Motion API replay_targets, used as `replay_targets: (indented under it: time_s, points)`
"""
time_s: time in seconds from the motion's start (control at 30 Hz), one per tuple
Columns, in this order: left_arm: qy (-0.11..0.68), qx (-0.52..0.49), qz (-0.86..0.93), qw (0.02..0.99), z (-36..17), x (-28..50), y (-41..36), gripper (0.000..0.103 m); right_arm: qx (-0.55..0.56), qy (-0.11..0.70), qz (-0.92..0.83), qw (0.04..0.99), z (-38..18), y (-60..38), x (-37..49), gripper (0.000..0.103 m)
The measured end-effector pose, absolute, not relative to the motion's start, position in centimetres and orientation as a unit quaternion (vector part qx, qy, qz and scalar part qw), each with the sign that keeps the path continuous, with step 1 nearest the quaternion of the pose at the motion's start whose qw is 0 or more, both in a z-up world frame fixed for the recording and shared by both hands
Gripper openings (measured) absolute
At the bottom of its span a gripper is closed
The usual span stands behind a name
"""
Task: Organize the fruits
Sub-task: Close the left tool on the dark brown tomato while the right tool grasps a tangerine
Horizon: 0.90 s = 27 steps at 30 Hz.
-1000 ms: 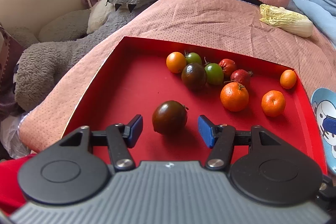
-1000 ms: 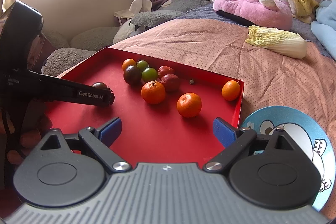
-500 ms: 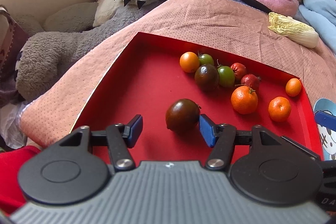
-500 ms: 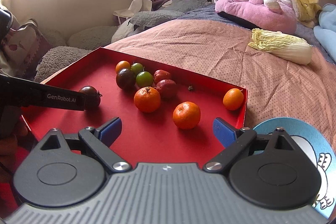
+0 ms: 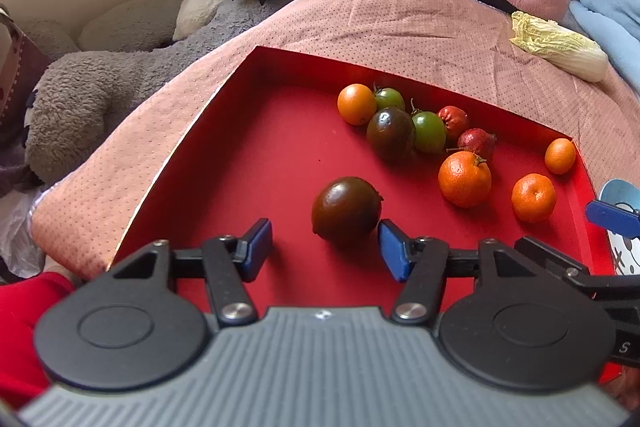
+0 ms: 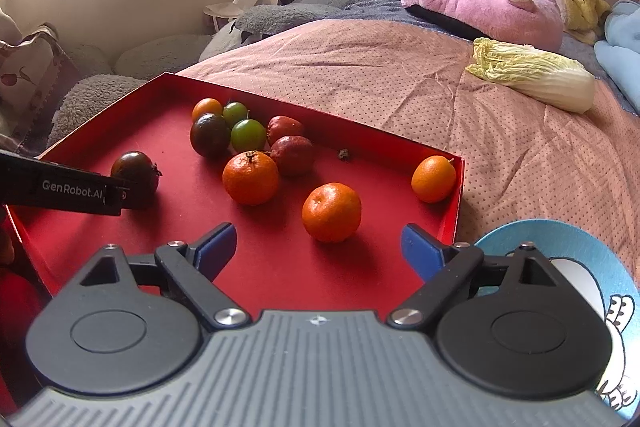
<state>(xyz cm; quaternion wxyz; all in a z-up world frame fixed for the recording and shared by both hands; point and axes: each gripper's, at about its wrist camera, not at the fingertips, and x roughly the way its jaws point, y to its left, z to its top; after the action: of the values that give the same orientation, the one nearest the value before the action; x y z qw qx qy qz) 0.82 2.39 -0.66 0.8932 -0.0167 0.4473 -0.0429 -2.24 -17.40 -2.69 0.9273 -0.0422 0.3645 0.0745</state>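
Ten fruits lie in the red tray (image 5: 248, 163) in the left wrist view: two dark tomatoes, two green tomatoes, two wrinkled red fruits, two mandarins and two small smooth orange fruits. One dark tomato (image 5: 346, 209) sits alone near the left gripper (image 5: 325, 243), whose blue fingers are spread apart, the right one touching or just beside it. The other dark tomato (image 5: 391, 133) lies farther off in a cluster with the green and red ones. A napa cabbage (image 5: 560, 51) rests far right on the pink bedspread (image 5: 380, 23).

From the right wrist view the same ten fruits show. The right gripper (image 6: 318, 247) hovers with fingers wide apart, a mandarin (image 6: 331, 212) just beyond them. A blue cartoon plate (image 6: 580, 267) lies right of the tray.
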Motion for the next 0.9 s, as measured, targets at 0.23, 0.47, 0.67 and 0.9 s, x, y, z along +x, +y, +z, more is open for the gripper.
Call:
replay_targets:
  time_s: [0.23,0.47,0.67,0.9]
  points:
    - [0.444,-0.004,-0.047,0.895,-0.9,1.0,1.8,0.061,-0.045,0.379,0.072,0.922,-3.3,-17.6,-0.3,0.08]
    - [0.441,0.007,-0.046,0.896,-1.0,1.0,1.6,0.061,-0.054,0.392,0.076,0.915,-4.1,-17.1,1.4,0.064]
    - [0.439,0.012,-0.046,0.897,-1.0,1.0,1.5,0.061,-0.056,0.396,0.075,0.913,-4.4,-17.1,2.2,0.049]
    - [0.437,0.016,-0.049,0.898,-1.0,1.0,1.5,0.059,-0.054,0.399,0.076,0.912,-4.2,-17.3,1.9,0.042]
